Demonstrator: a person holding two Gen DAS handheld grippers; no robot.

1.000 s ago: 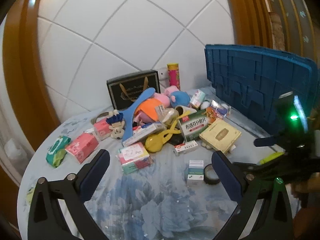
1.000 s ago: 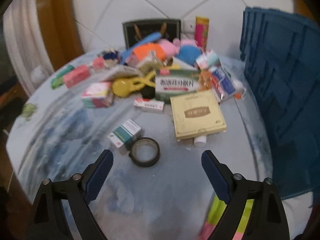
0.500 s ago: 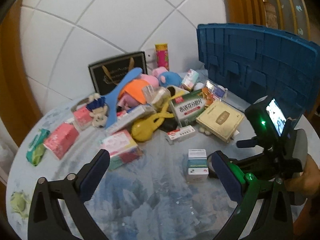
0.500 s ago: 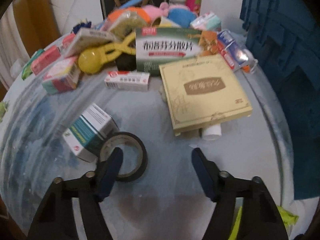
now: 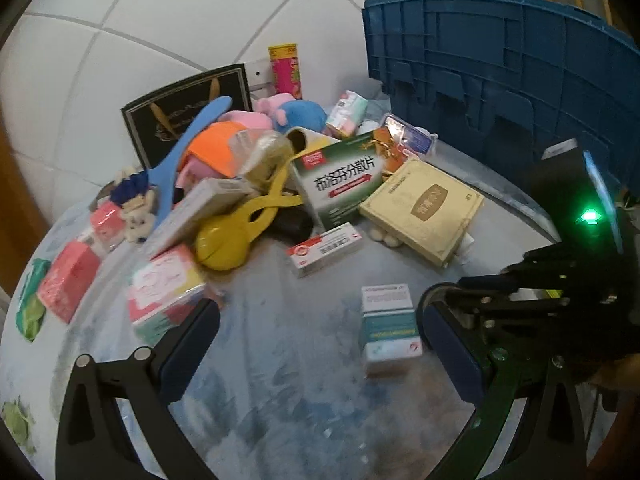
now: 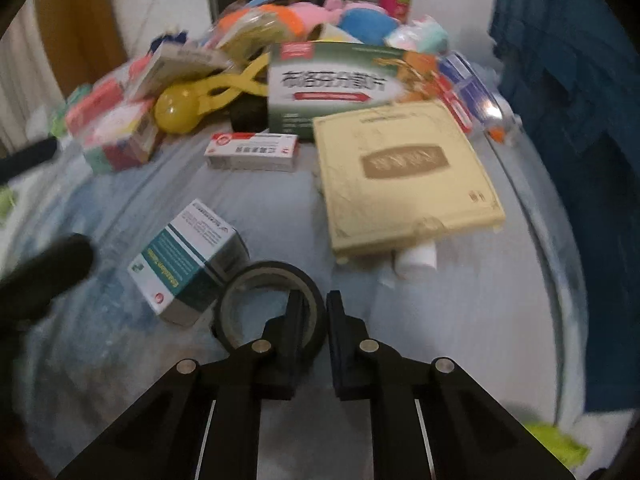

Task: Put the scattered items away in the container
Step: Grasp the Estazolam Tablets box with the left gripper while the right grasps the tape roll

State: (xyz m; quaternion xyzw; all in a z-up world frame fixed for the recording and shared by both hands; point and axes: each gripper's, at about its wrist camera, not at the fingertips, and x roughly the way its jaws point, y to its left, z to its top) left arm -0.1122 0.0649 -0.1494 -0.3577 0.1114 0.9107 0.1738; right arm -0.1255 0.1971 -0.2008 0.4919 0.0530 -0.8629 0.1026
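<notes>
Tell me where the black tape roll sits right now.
In the right wrist view, the tape roll lies low at centre on the table, against the teal box, its wall pinched by the right hand-held gripper.

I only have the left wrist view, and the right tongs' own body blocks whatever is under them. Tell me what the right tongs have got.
Observer: The right tongs are shut on the black tape roll. One finger is inside the ring and one outside, pinching its wall.
Operator: Say what sits next to the roll.
Observer: The teal-and-white box lies close against the roll, on its left in the right wrist view. I cannot tell whether they touch.
Operator: Report anything under the yellow box.
Observer: A white tube pokes out from beneath the near edge of the yellow box.
</notes>
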